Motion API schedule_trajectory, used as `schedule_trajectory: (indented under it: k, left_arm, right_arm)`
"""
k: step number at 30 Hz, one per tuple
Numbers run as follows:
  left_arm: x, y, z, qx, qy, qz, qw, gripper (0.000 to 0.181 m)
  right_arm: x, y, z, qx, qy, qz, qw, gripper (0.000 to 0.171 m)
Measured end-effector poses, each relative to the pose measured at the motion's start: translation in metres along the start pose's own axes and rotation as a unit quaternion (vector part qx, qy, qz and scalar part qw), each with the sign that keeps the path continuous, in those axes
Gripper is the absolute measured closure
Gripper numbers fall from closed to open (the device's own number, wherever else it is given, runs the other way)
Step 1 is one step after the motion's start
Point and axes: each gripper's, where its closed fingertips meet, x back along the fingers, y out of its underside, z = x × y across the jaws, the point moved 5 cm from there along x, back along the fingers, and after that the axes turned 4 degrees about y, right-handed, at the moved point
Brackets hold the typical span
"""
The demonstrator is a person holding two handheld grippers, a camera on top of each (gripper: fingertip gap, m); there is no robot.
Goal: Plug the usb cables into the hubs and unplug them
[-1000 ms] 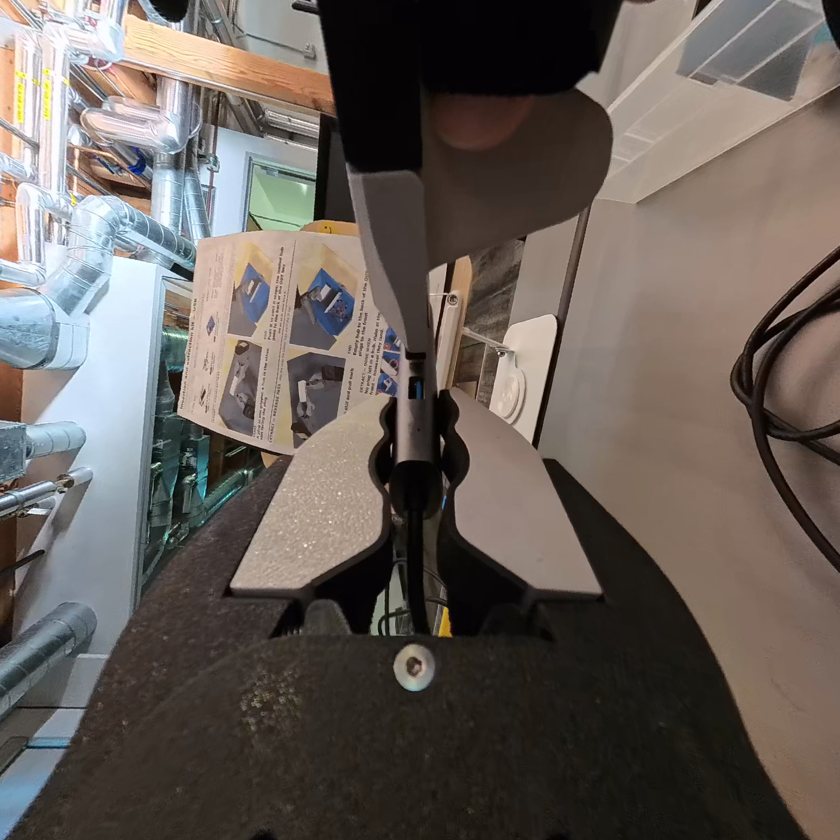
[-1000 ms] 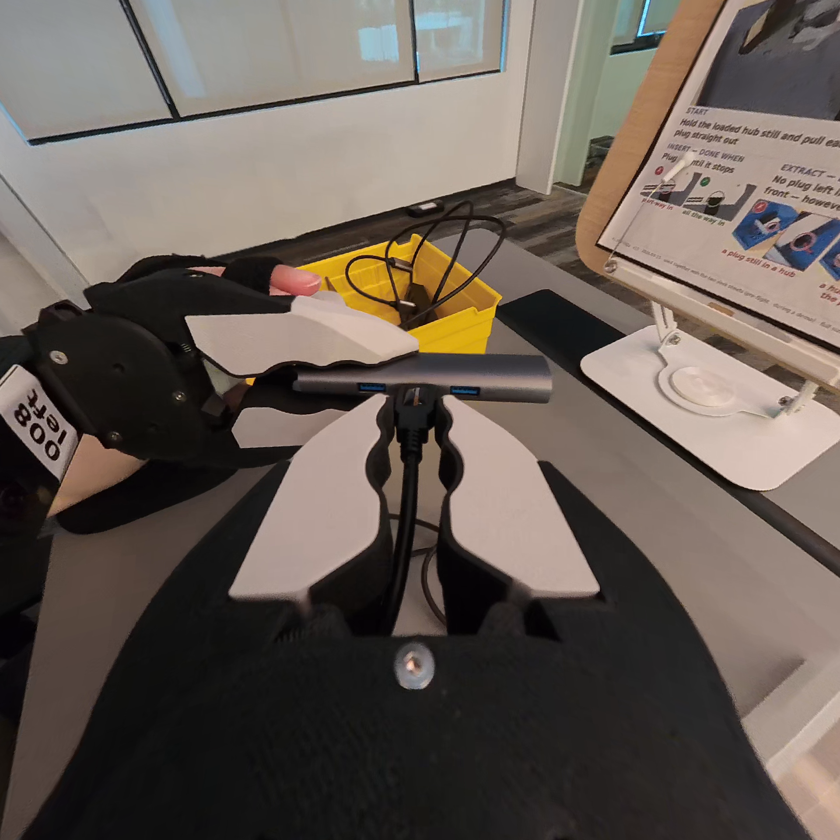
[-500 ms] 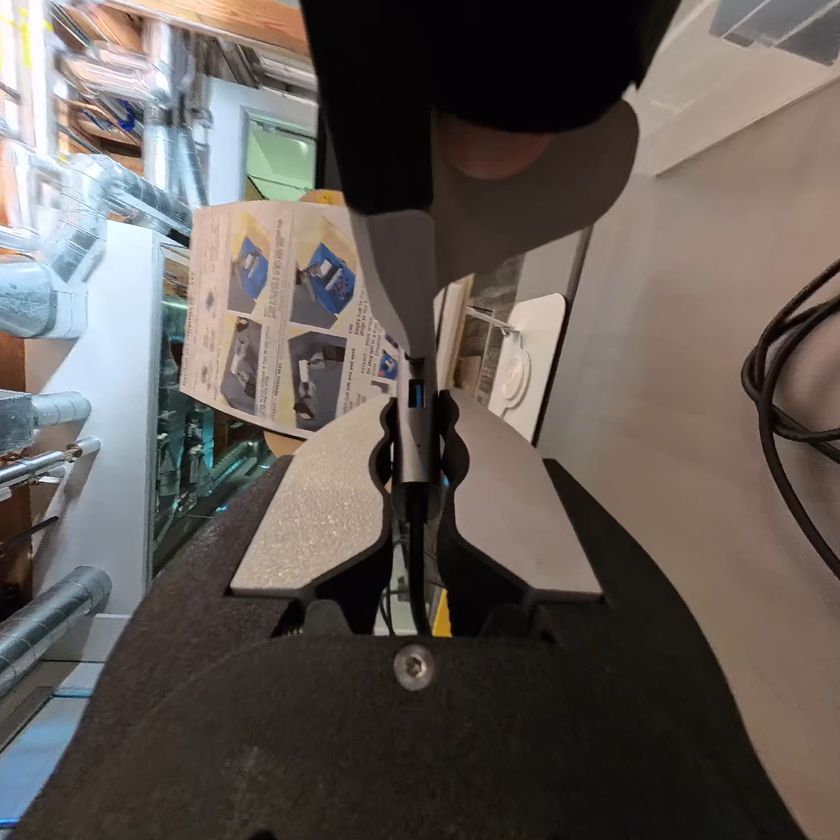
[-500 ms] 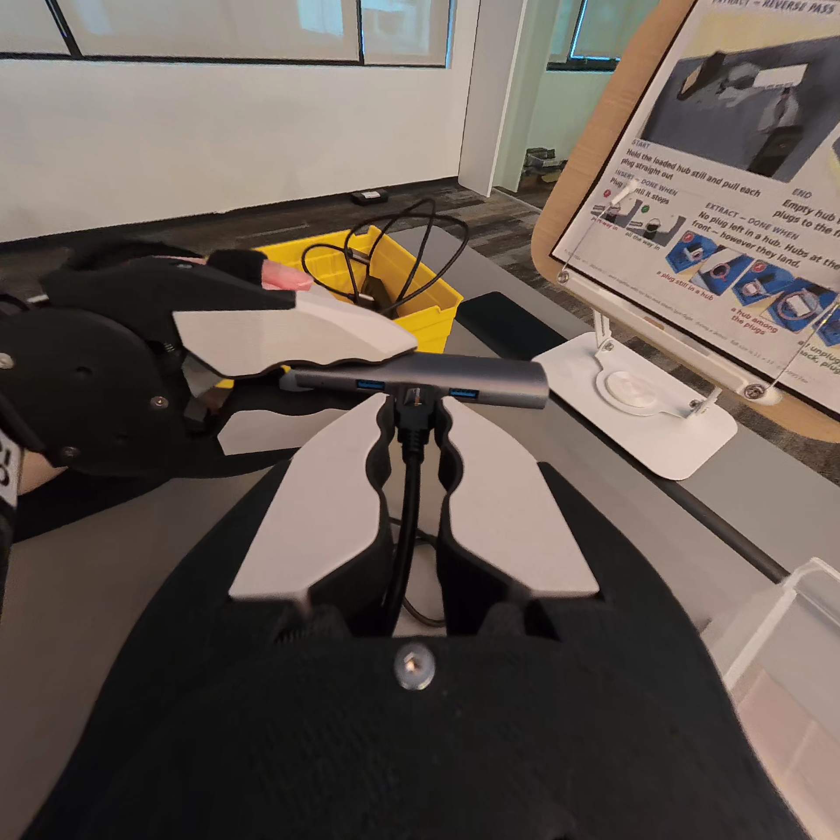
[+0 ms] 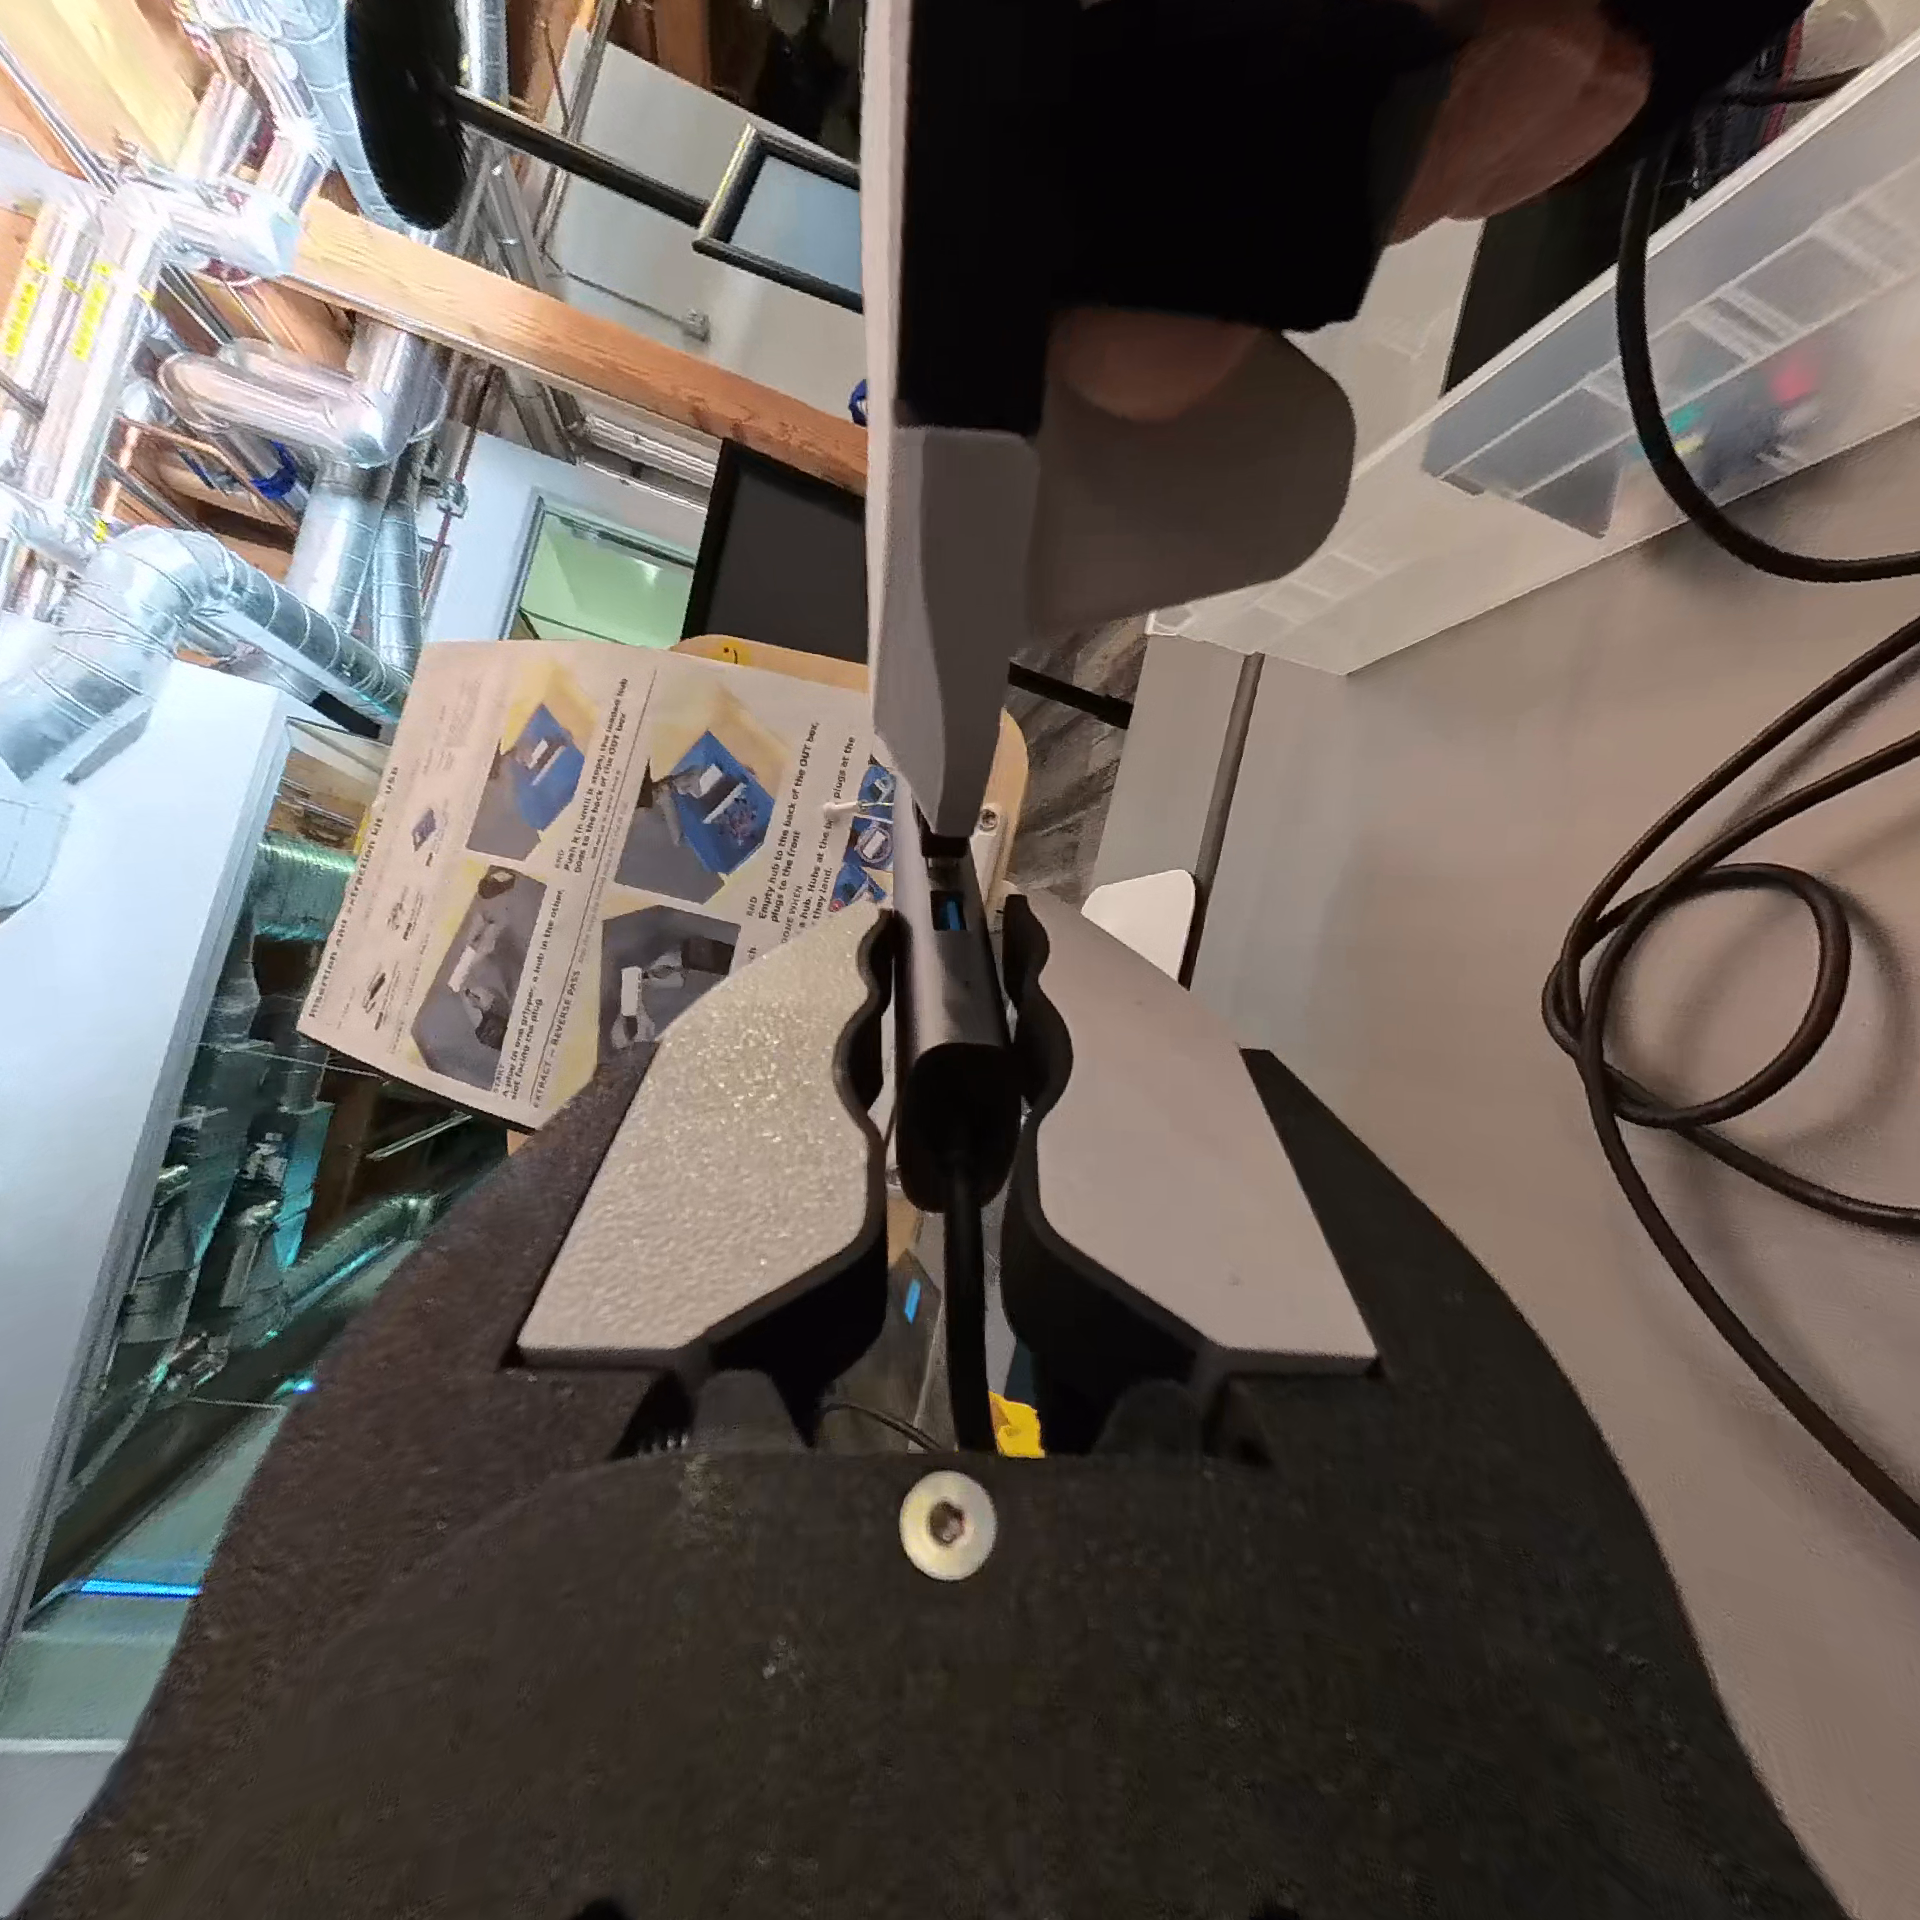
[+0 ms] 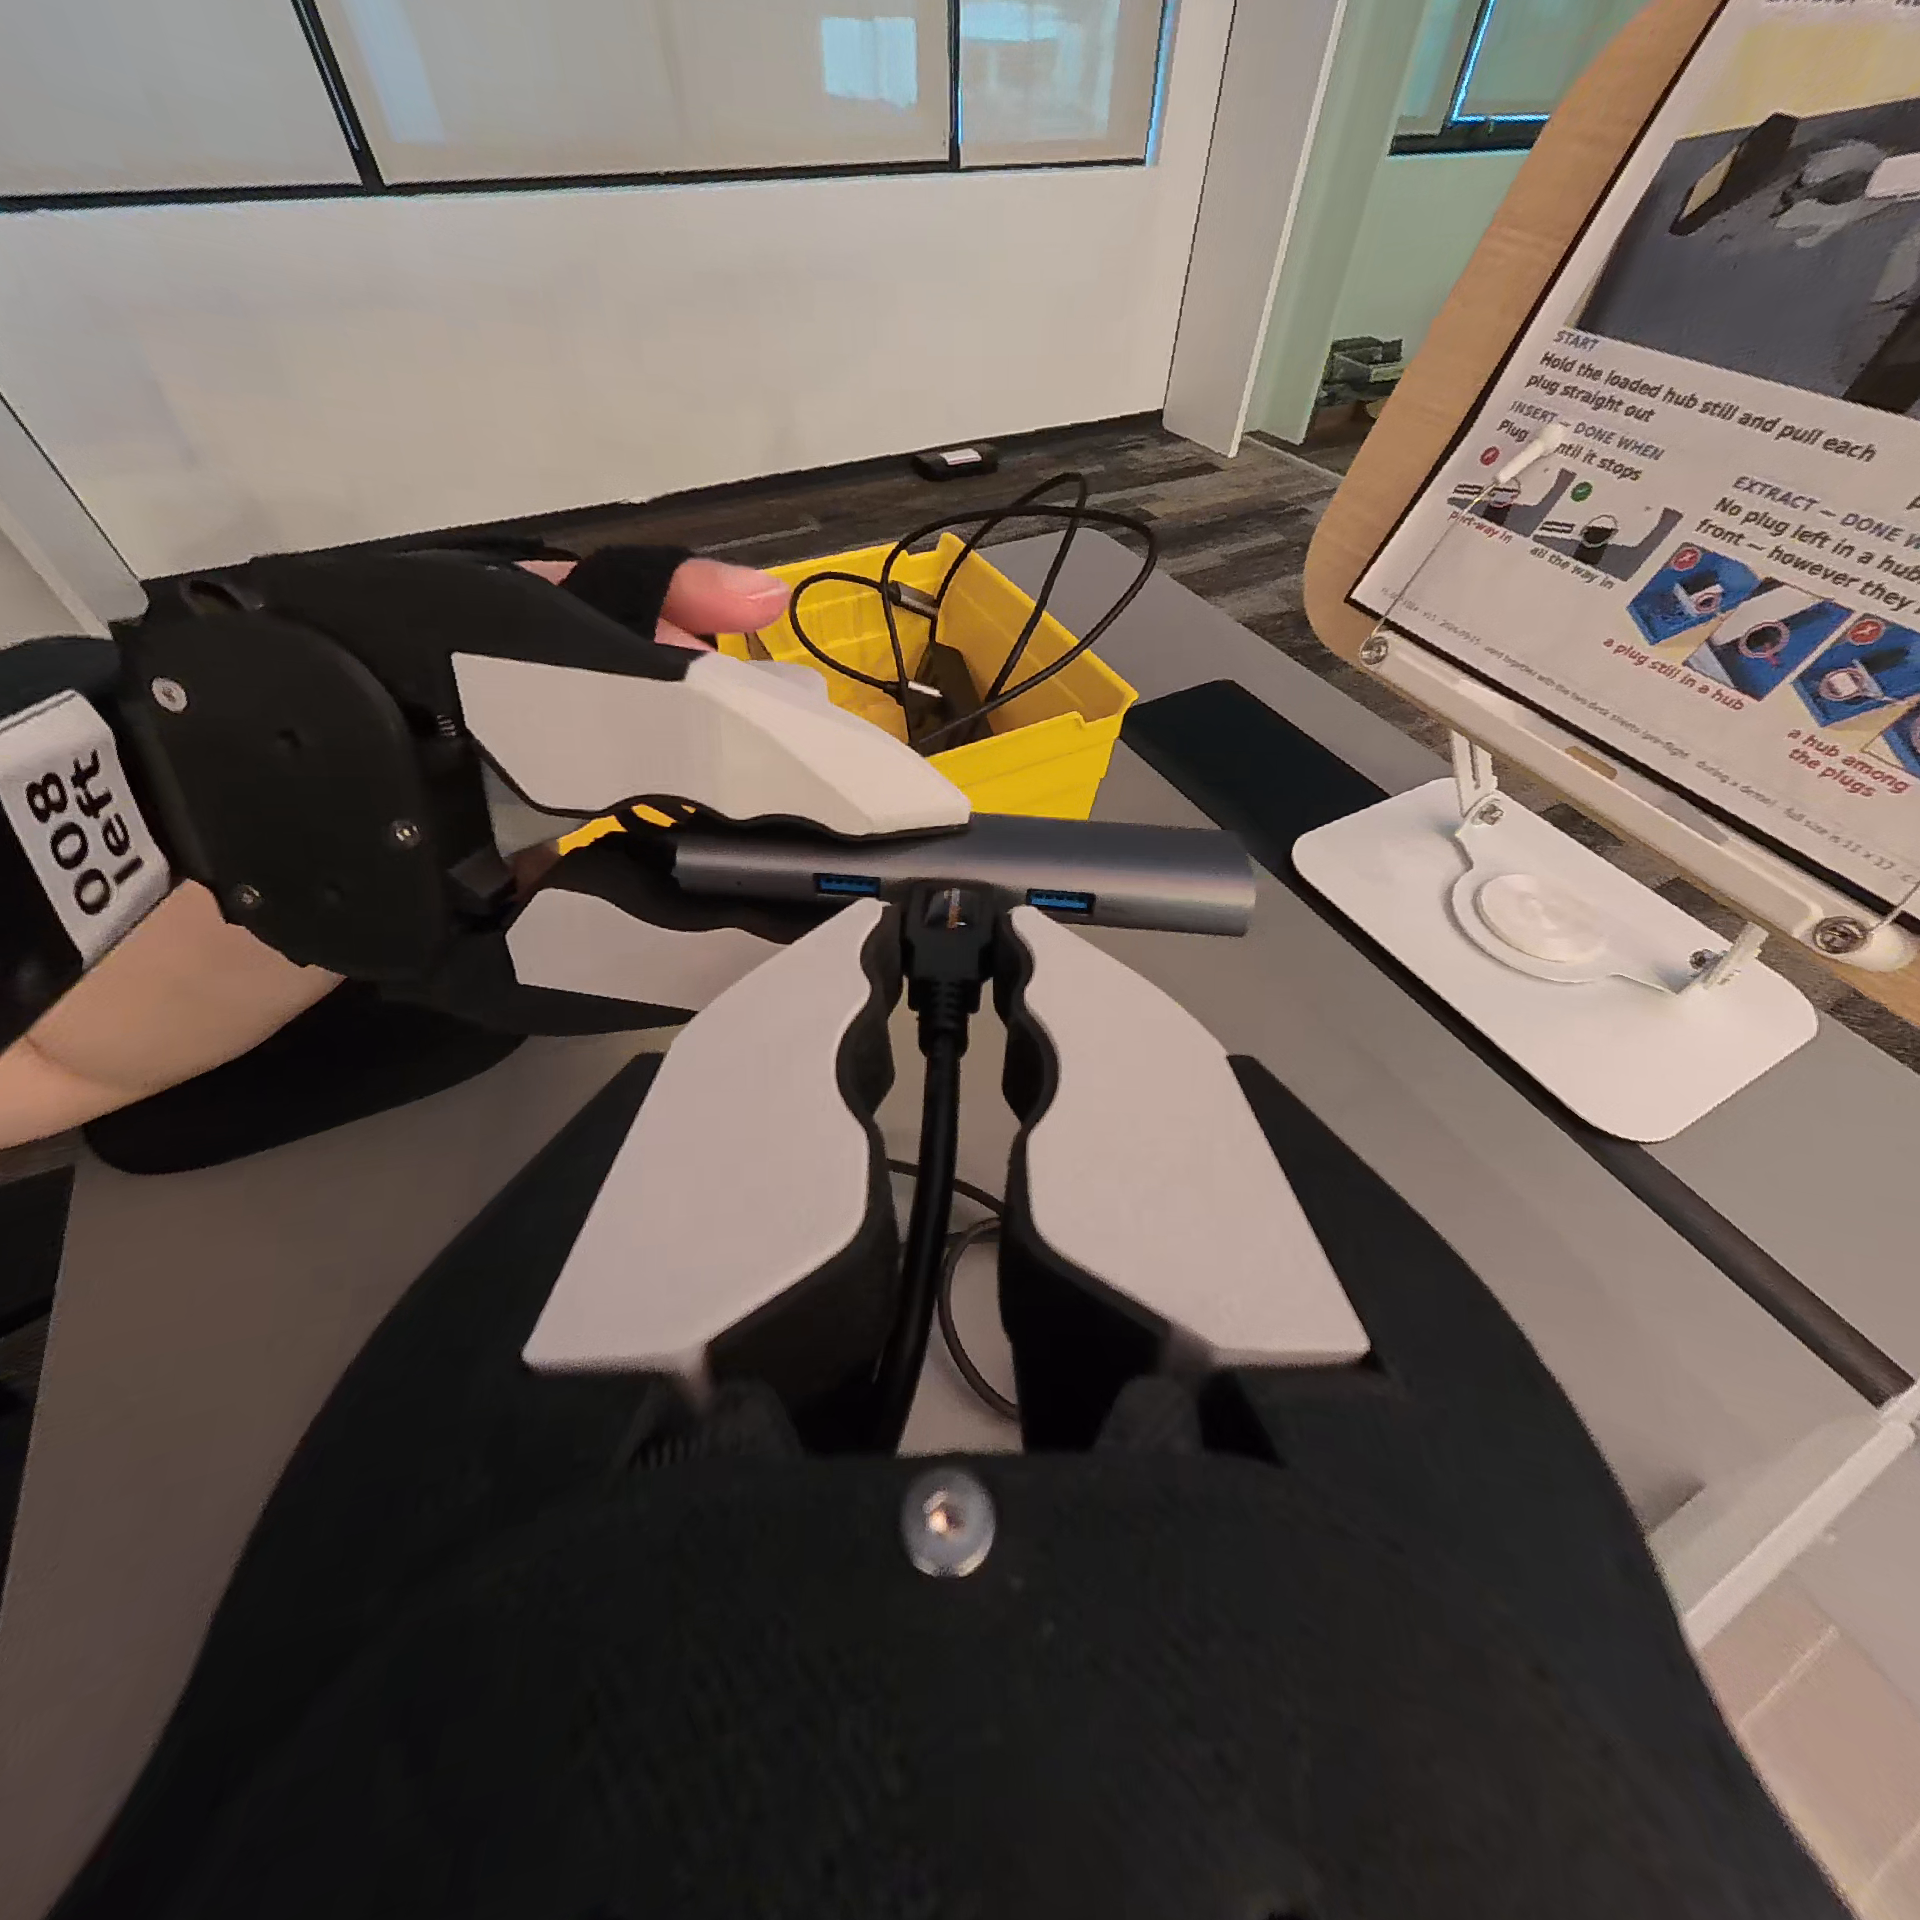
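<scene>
A grey USB hub (image 6: 1143,868) hangs level above the grey table. My left gripper (image 6: 790,862) is shut on its left end. In the left wrist view the hub (image 5: 951,997) shows end-on between my left gripper's (image 5: 945,935) fingers, with its own black cable (image 5: 964,1299) trailing back. My right gripper (image 6: 948,925) is shut on a black USB plug (image 6: 943,971) at the hub's middle port, between two blue ports. A short piece of the plug's metal shell shows at the port. The right gripper's finger (image 5: 935,644) reaches down to the hub in the left wrist view.
A yellow bin (image 6: 1029,774) with black cables stands behind the hub. An instruction sheet (image 6: 1662,520) leans on a white stand (image 6: 1558,987) at the right. A clear plastic box (image 6: 1818,1507) sits at the near right. Black cable loops (image 5: 1662,987) lie on the table.
Both grippers keep their hold. The hub and plug have shifted a little together, and slightly more of the plug's metal shell shows at the port.
</scene>
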Motion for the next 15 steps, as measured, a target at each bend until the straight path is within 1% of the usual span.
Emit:
schedule_trajectory:
  k: [4,6,8,11,13,15]
  left_arm:
    - [0.0001,-0.001,0.0013,-0.035,-0.025,0.013,0.999,0.163]
    - [-0.0016,-0.0003,0.0026,-0.038,-0.024,0.01,0.999,0.163]
    - [-0.0019,0.0004,0.0031,-0.039,-0.026,-0.006,0.999,0.164]
    - [-0.0024,0.001,0.0046,-0.043,-0.025,-0.054,0.997,0.164]
    - [-0.0029,0.0013,0.0058,-0.062,-0.039,-0.067,0.995,0.164]
    - [-0.0036,0.0019,0.0063,-0.062,-0.044,-0.07,0.995,0.164]
  right_arm:
    - [0.0002,0.0002,0.0001,0.0,-0.004,0.0,1.0,0.154]
    - [-0.0003,0.0016,0.0012,0.003,-0.002,-0.002,1.0,0.154]
    - [-0.0021,0.0033,0.0017,-0.004,-0.009,-0.003,1.0,0.154]
    - [-0.0047,0.0055,0.0028,-0.014,-0.016,0.0,1.0,0.154]
    - [-0.0051,0.006,0.0027,-0.009,-0.012,-0.003,1.0,0.154]
    - [-0.005,0.006,0.0019,-0.002,-0.003,-0.005,1.0,0.154]
